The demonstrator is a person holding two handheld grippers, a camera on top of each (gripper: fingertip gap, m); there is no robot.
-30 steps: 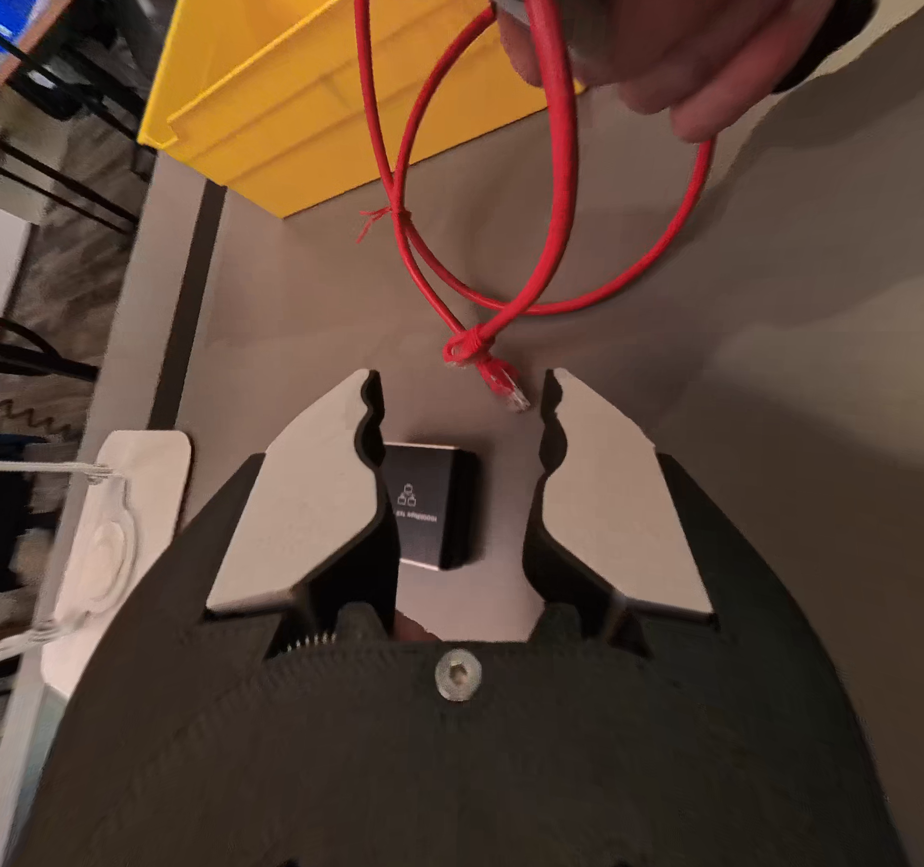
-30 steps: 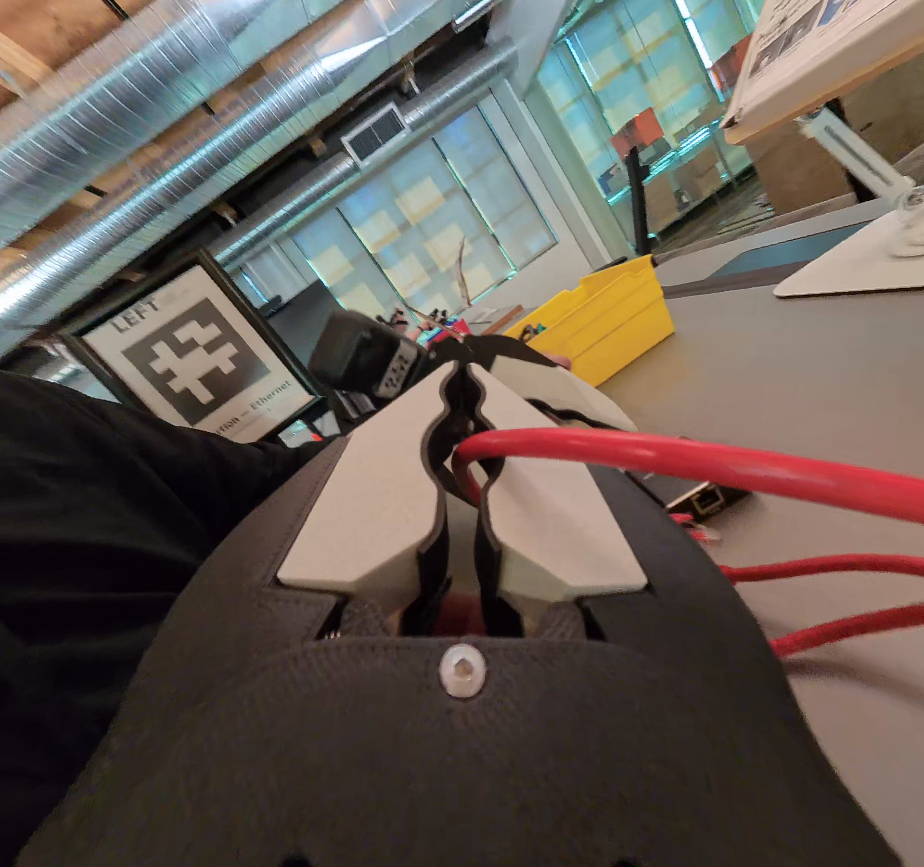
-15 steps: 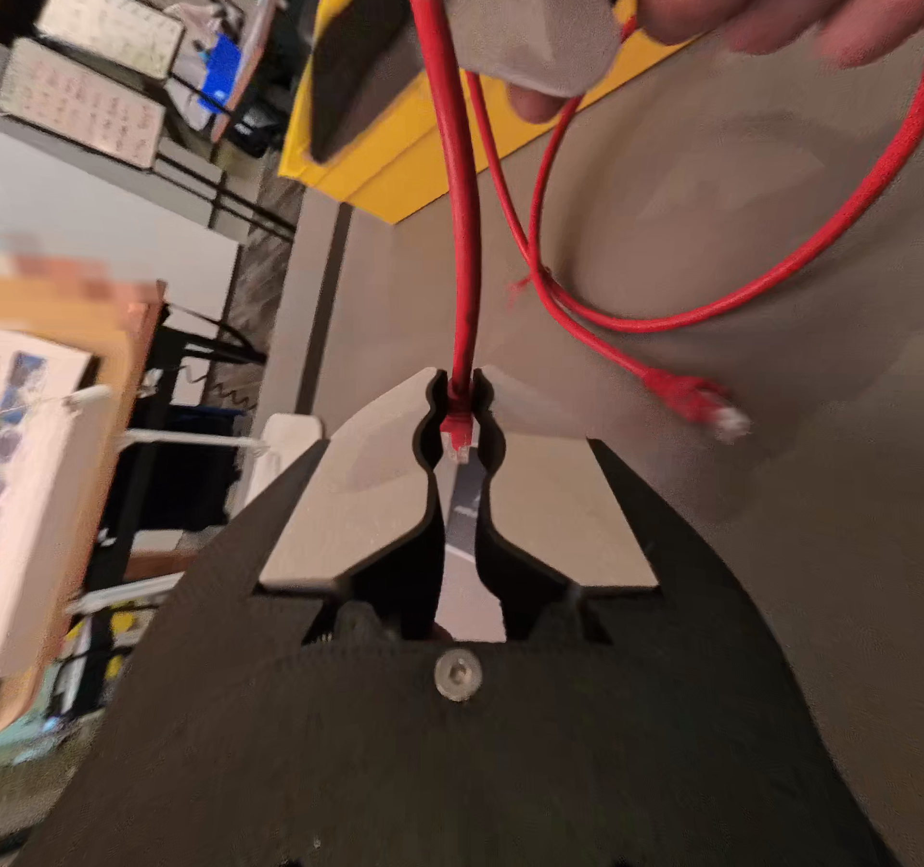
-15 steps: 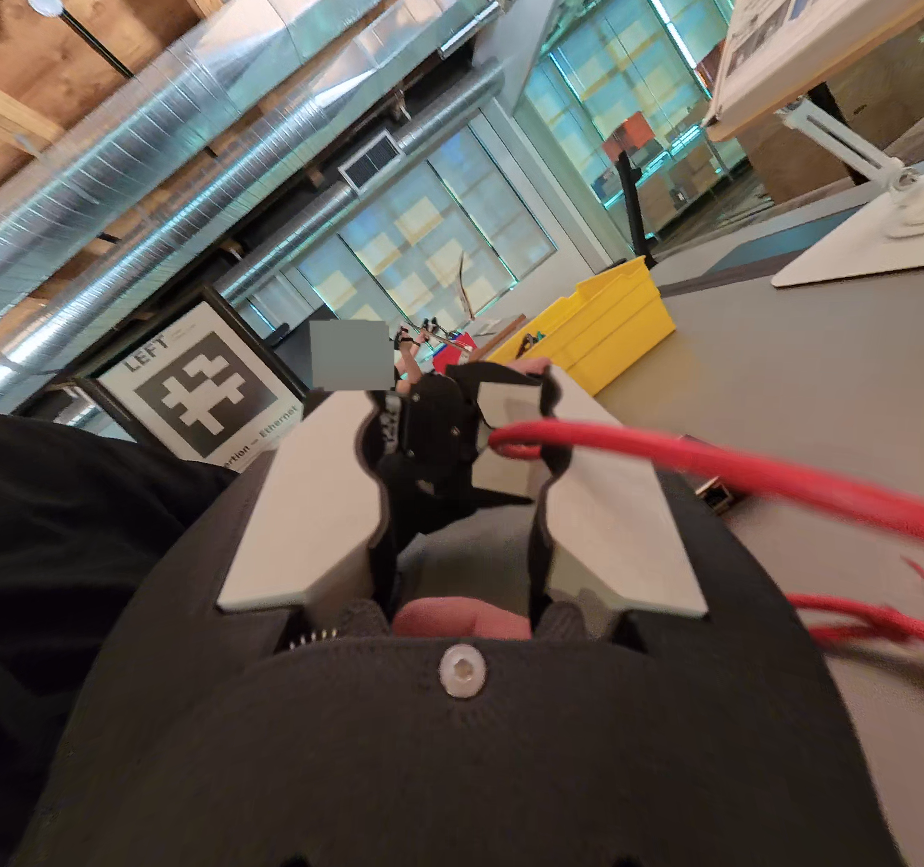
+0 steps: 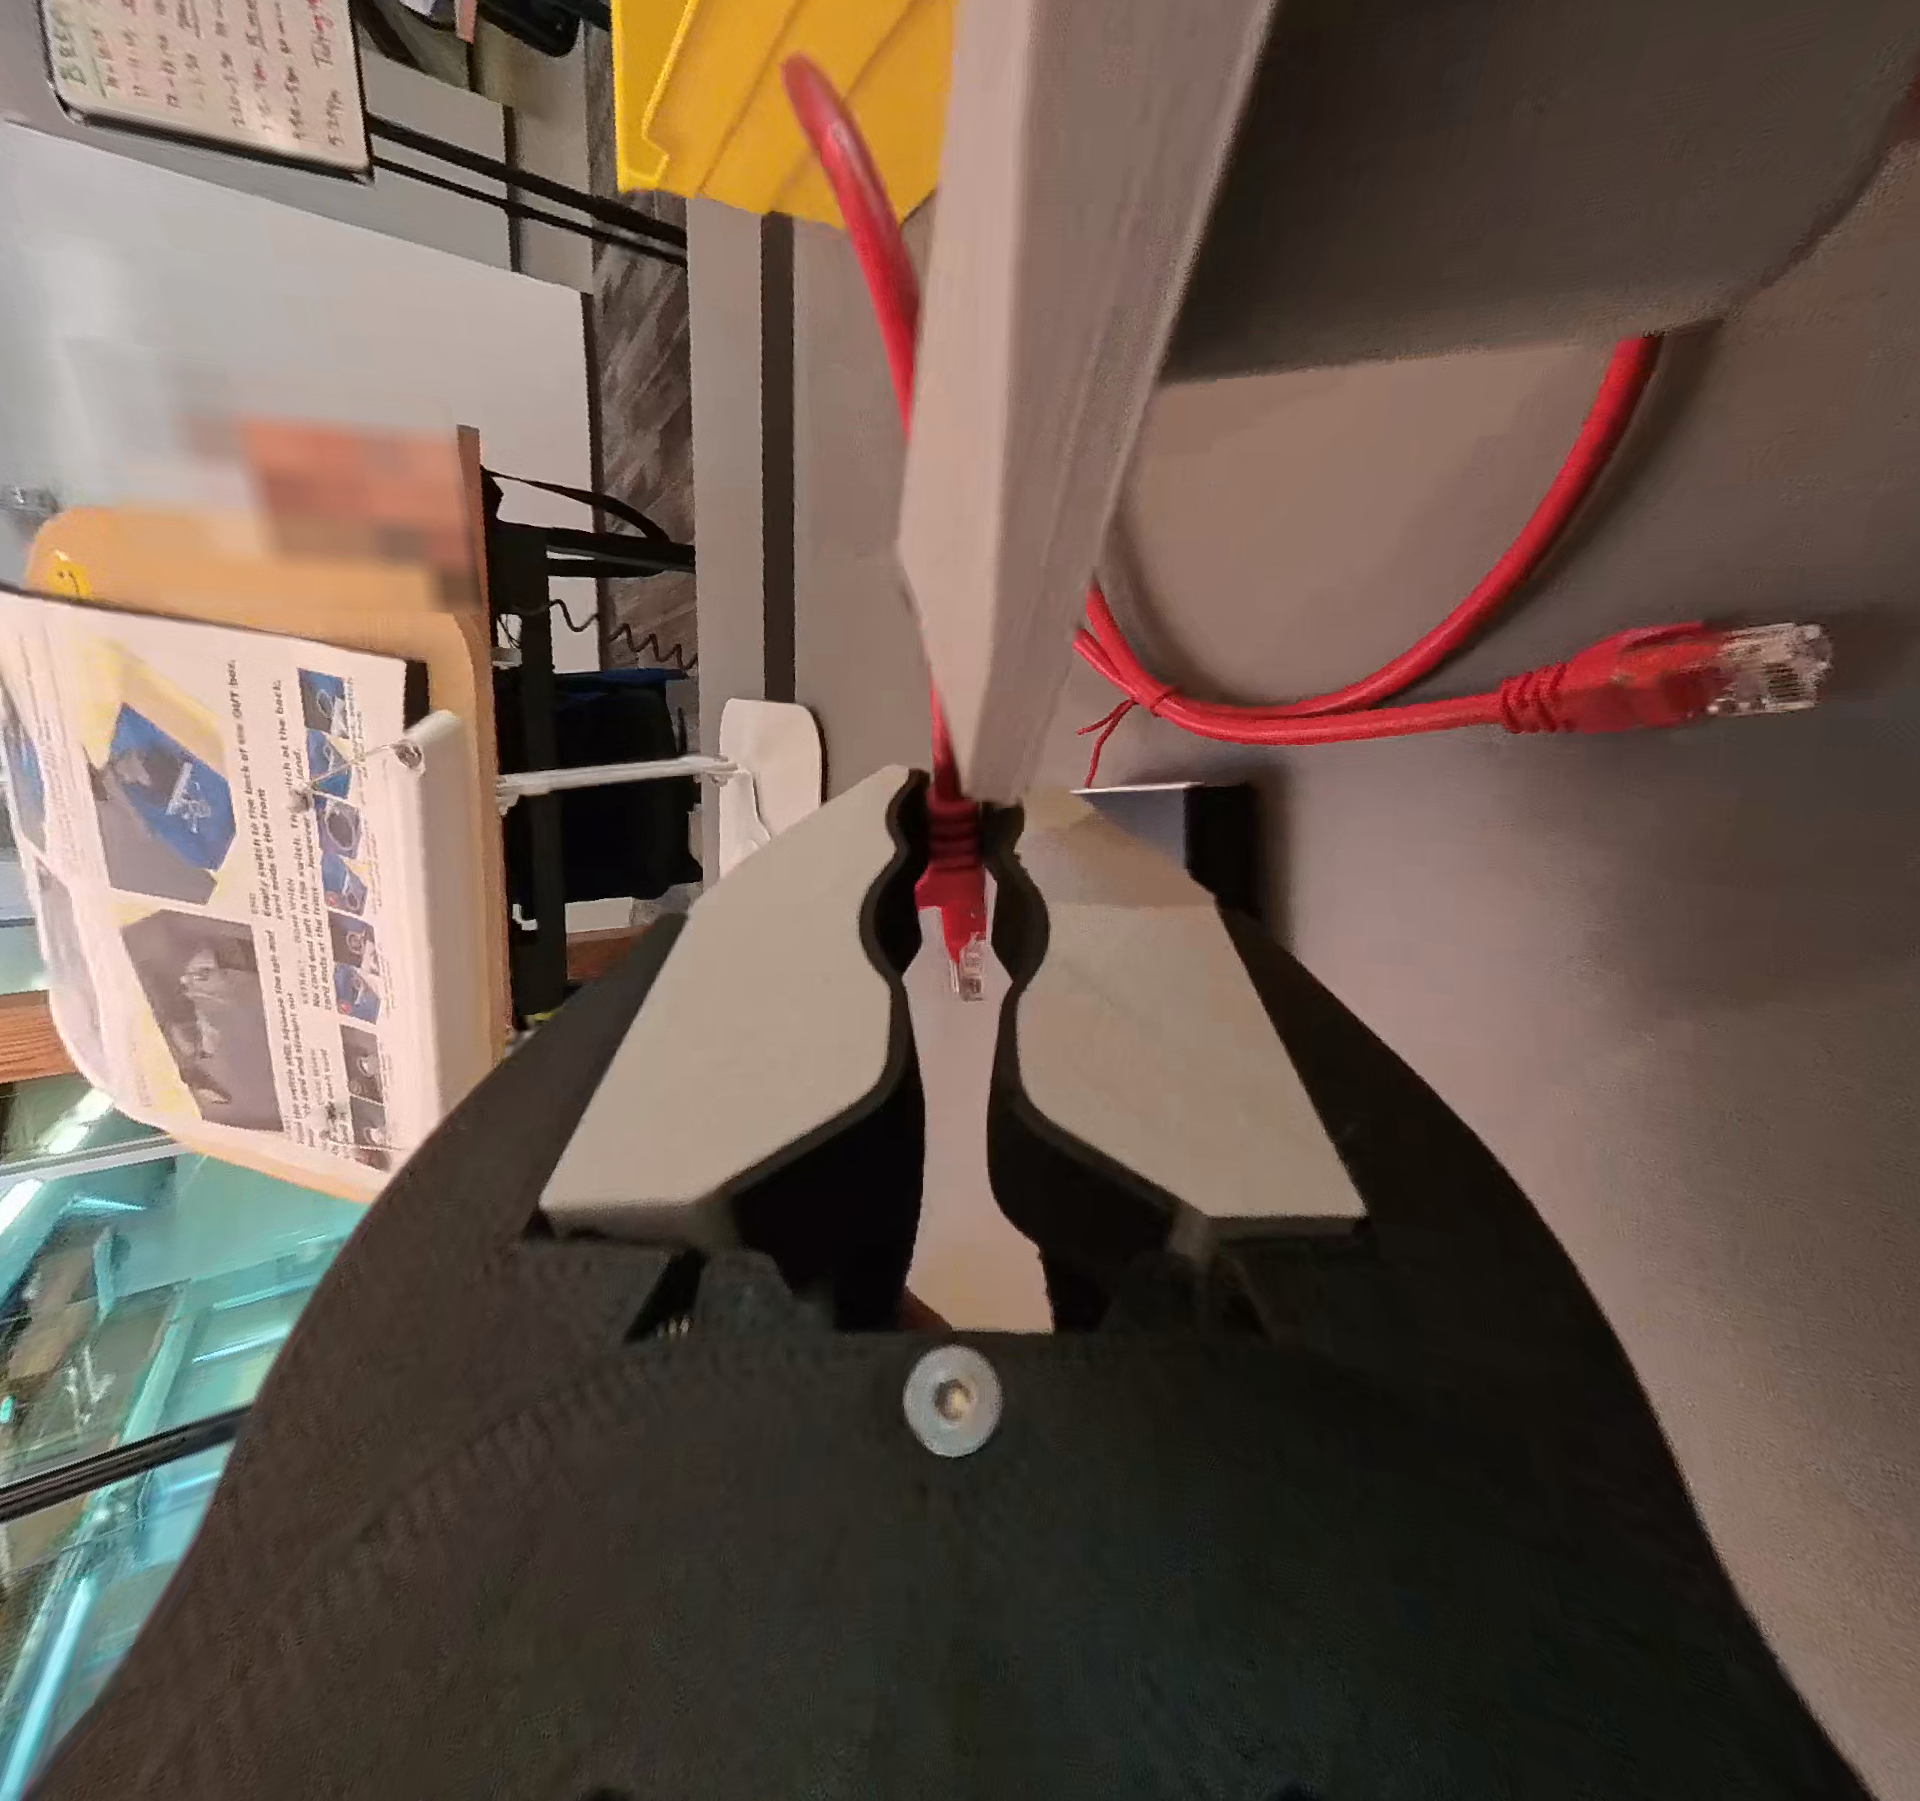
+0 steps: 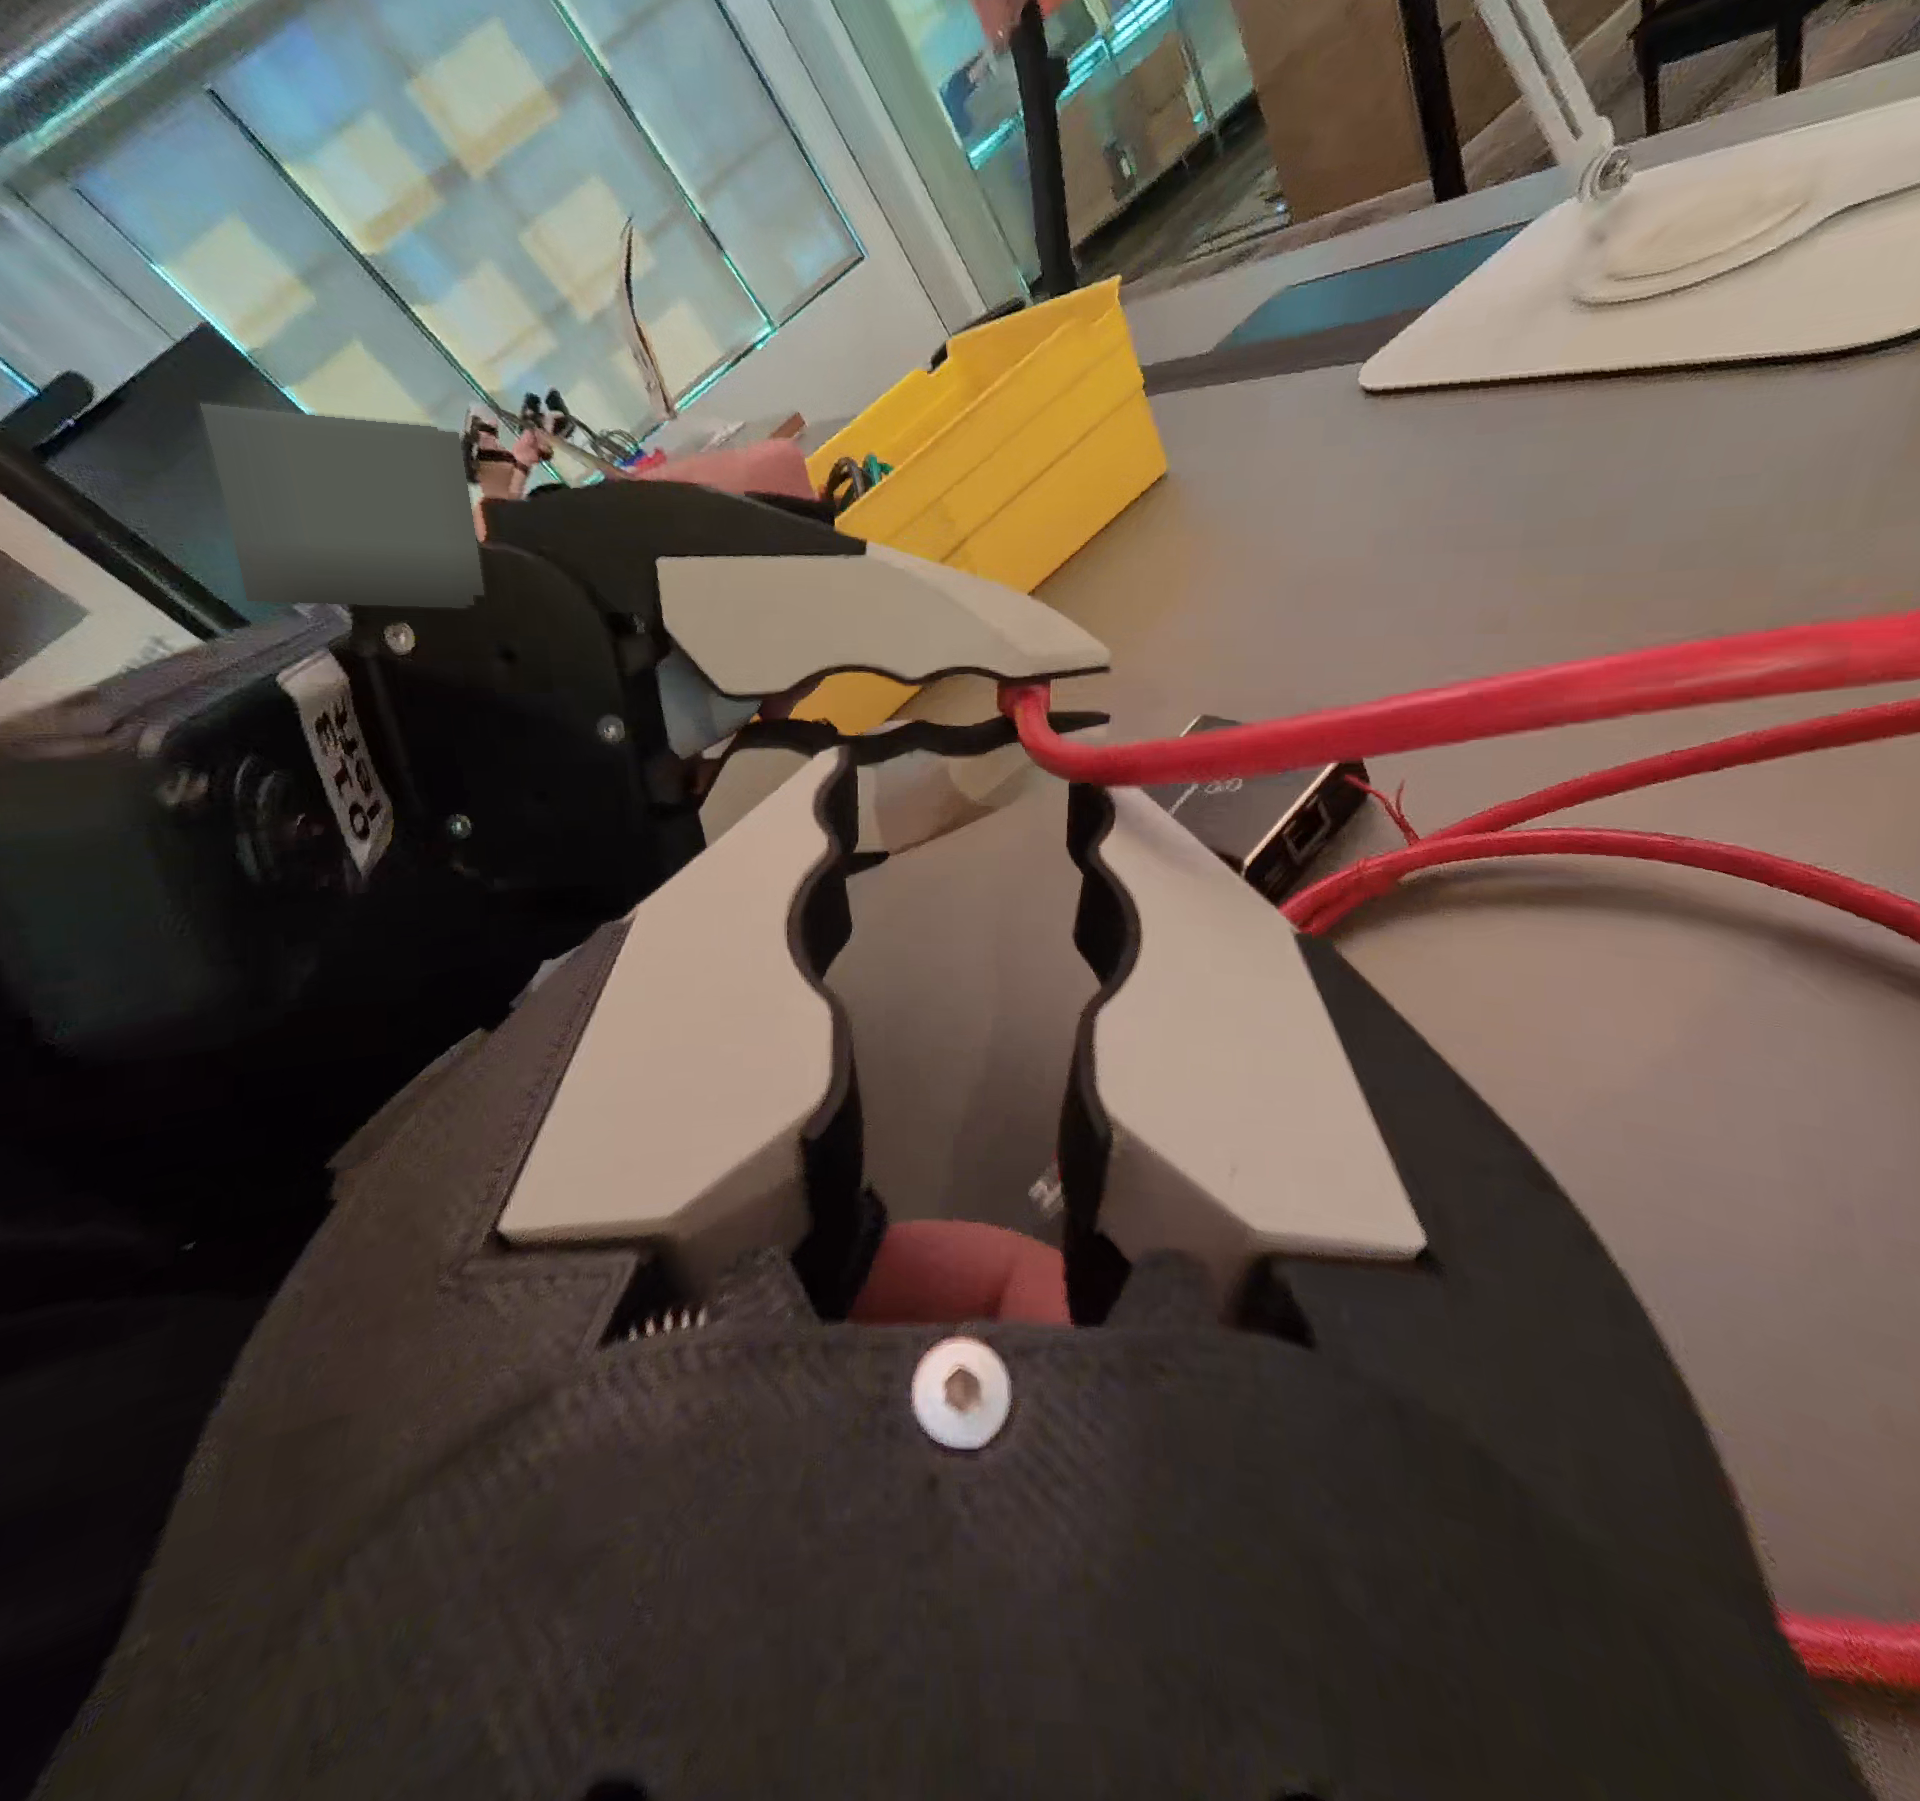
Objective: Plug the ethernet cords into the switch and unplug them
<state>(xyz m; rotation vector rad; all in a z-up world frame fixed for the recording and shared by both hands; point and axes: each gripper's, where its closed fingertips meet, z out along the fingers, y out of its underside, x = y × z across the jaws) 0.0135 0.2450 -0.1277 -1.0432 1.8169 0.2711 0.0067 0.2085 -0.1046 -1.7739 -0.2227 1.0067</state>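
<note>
My left gripper [image 5: 956, 795] is shut on the red ethernet cord [image 5: 862, 193] just behind one plug [image 5: 961, 920], which points back between the fingers. The cord's other plug [image 5: 1683, 681] hangs free to the right. The black switch [image 5: 1216, 837] sits on the grey table just beyond the fingertips, mostly hidden. In the right wrist view my right gripper [image 6: 961, 795] is open and empty. It faces the left gripper [image 6: 1091, 691], which pinches the cord [image 6: 1455, 712] above the switch [image 6: 1278, 816]. A right-gripper finger [image 5: 1039, 349] looms close in the left view.
A yellow bin [image 6: 997, 463] stands on the table [image 6: 1558, 1076] behind the grippers; it also shows in the left wrist view [image 5: 769, 37]. A white stand base [image 6: 1662, 297] holds an instruction sheet [image 5: 208, 868] at the table's edge. Cord loops [image 6: 1662, 868] lie beside the switch. Spacing between my two grippers at the tips: around 4 centimeters.
My right gripper has opened and let go of the red cord. My left gripper has shut on the cord's plug end and turned sideways.
</note>
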